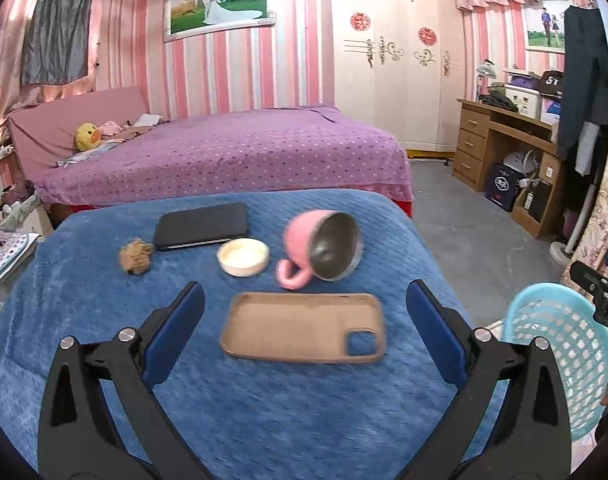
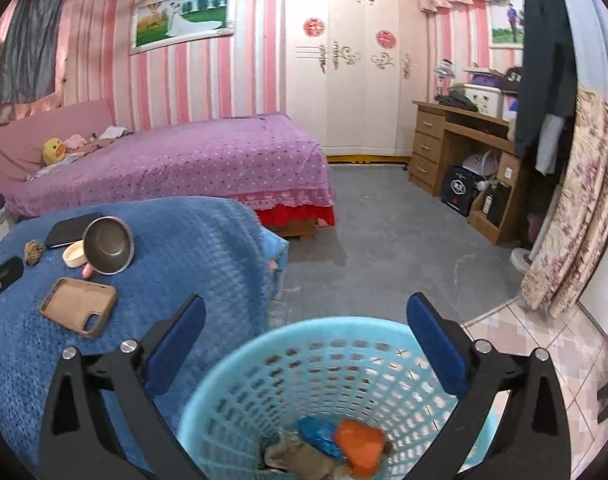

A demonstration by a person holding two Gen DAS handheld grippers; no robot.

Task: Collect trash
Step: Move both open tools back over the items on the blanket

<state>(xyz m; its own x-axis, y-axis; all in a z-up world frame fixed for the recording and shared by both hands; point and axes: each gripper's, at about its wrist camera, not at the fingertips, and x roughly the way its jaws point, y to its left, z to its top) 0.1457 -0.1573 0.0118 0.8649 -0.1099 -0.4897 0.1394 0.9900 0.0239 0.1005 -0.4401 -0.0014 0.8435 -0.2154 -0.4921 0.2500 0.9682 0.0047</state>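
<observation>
The crumpled brown wad (image 1: 135, 256), left of centre on the blue surface (image 1: 84, 320), looks light and soft: pinch it mid-bulk. Both the left tool (image 1: 304, 334) and right tool (image 2: 306, 346) stand spread, empty, the right above the basket (image 2: 264, 344).

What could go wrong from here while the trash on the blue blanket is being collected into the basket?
1. The pink cup lies tipped on its side close to the white dish and the crumpled brown wad; tongs reaching for the wad could knock it into a roll.
2. The beige phone case lies right in front of the open left tongs and might be taken as trash.
3. The blue basket is light-looking and openwork; the right tongs above it could tip it.
</observation>
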